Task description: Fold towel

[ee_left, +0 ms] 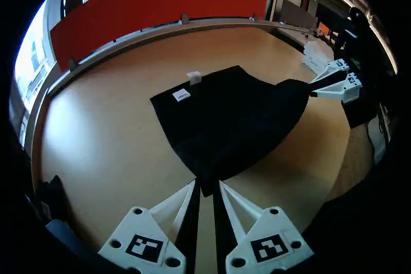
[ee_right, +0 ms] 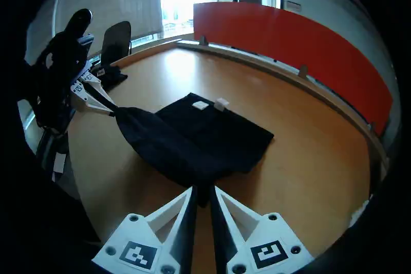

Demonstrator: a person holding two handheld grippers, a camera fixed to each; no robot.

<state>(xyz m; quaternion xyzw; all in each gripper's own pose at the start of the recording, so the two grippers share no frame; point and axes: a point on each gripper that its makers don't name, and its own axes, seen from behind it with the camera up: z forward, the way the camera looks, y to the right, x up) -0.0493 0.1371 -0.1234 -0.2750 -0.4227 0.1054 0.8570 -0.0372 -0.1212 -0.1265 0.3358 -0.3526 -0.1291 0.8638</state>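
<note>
**Both claws pinch a towel corner over the tabletop**

Nearest us in the left gripper view, the left claw (ee_left: 207,186) has its fingers drawn close together on one corner of the black towel (ee_left: 231,120). In the right gripper view the right claw (ee_right: 203,189) is clamped the same way on a second corner. Between those two corners the near edge hangs lifted off the tabletop (ee_left: 113,135) in a slack sag. The rest of the cloth lies flat near the middle of the tabletop.

We judge it soft, light and limp. It has no stiffness of its own, so it will drape and follow wherever the corners go. The corners, as held now, look like the right hold, since keeping them apart draws the edge straight enough to carry over as one fold. We think too hard a pull could drag a corner out of a claw.

Farther on, two small white tags (ee_left: 181,95) sit near the far edge of the cloth; we cannot tell whether they are sewn on. Beyond stand a red partition (ee_left: 154,12) and an office chair (ee_right: 115,42).
</note>
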